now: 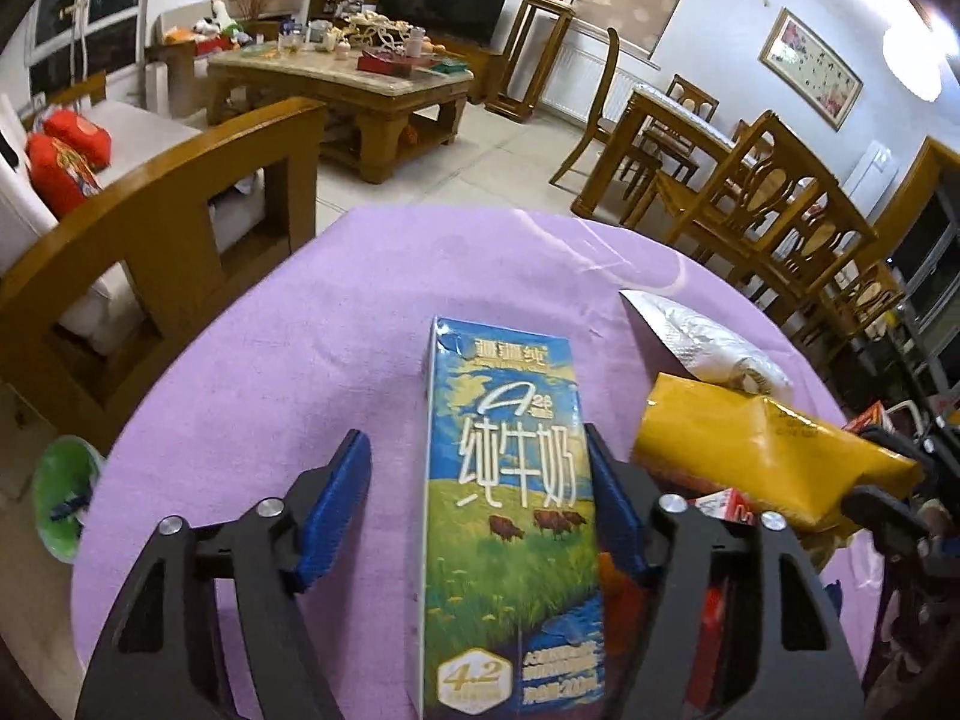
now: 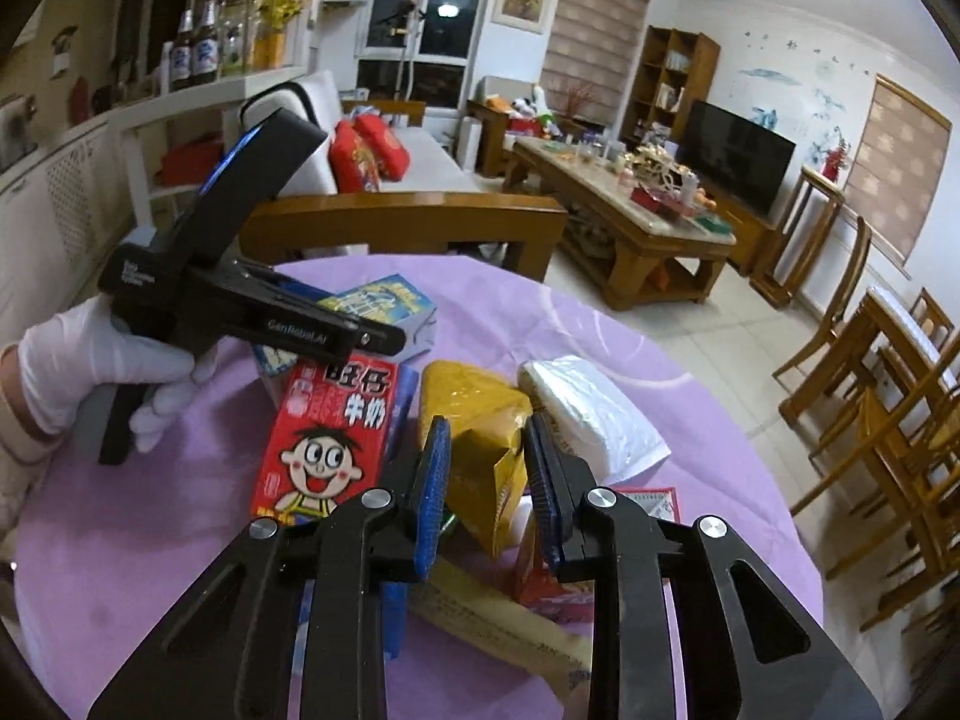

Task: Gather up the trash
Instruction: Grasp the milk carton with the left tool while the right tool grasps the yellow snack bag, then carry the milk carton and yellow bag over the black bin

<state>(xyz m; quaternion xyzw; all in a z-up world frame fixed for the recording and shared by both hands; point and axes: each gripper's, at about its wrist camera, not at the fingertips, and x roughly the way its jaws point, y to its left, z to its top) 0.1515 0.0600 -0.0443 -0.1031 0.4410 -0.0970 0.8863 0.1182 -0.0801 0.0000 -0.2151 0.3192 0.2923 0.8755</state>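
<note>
milk carton (image 1: 504, 480) base cut off, yellow packet (image 2: 480, 438) half-hidden

Round worktop (image 1: 252, 420), covered in a purple cloth. Lying flat on it: blue-green milk carton (image 1: 510, 510), red milk carton (image 2: 327, 432), yellow packet (image 2: 480, 420), white plastic-wrapped tissue pack (image 2: 591, 414). Near edge: small red box (image 2: 549, 591), long tan wrapper (image 2: 504, 630).

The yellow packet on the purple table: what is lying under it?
In the right wrist view, the yellow packet rests over a red carton and a tan wrapper. Anything deeper is covered.
</note>
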